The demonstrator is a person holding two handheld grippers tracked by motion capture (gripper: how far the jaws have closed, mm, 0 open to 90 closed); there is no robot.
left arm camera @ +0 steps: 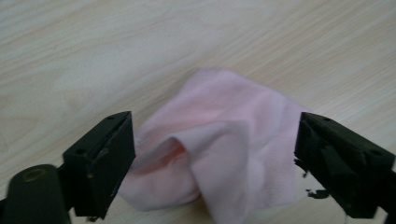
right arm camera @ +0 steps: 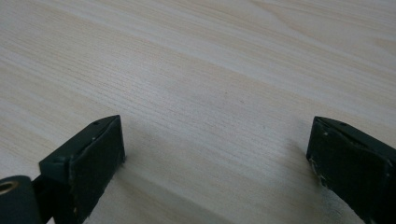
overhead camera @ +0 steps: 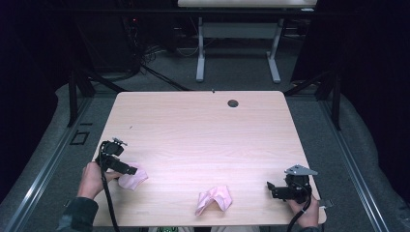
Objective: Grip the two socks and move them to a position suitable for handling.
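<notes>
Between the jaws of the left gripper (left arm camera: 215, 154) lies one crumpled pink cloth (left arm camera: 219, 149). Jaws stand wide apart, one on each side of the heap; left gripper view shows bare gaps at both pads, so no clamp on the fabric. Cloth folded over itself, a loose flap hanging toward the camera, resting on the table (left arm camera: 93, 51).

High view: left gripper (overhead camera: 129, 170) sits at the near left part of the table (overhead camera: 203, 130), held in the person's left hand (overhead camera: 92, 180), its tip over the same pink cloth (overhead camera: 135, 178). Cable trails back toward the near edge.

Count of cloths: two. Second pink cloth (overhead camera: 214, 199) lies bunched near the front edge at the middle, well apart from the first, touched by neither gripper.

Right gripper (overhead camera: 270, 187) at the near right corner, in the right hand (overhead camera: 307, 212), grey three-cornered plate on top. Right gripper view: jaws spread wide, nothing between them but bare wood grain (right arm camera: 210, 93).

Count of grippers: two, both with jaws parted.

Containers: none on the table. One small dark round hole (overhead camera: 233, 103) sits near the far edge of the tabletop. Beyond it, grey floor and a white desk frame (overhead camera: 237, 53).
</notes>
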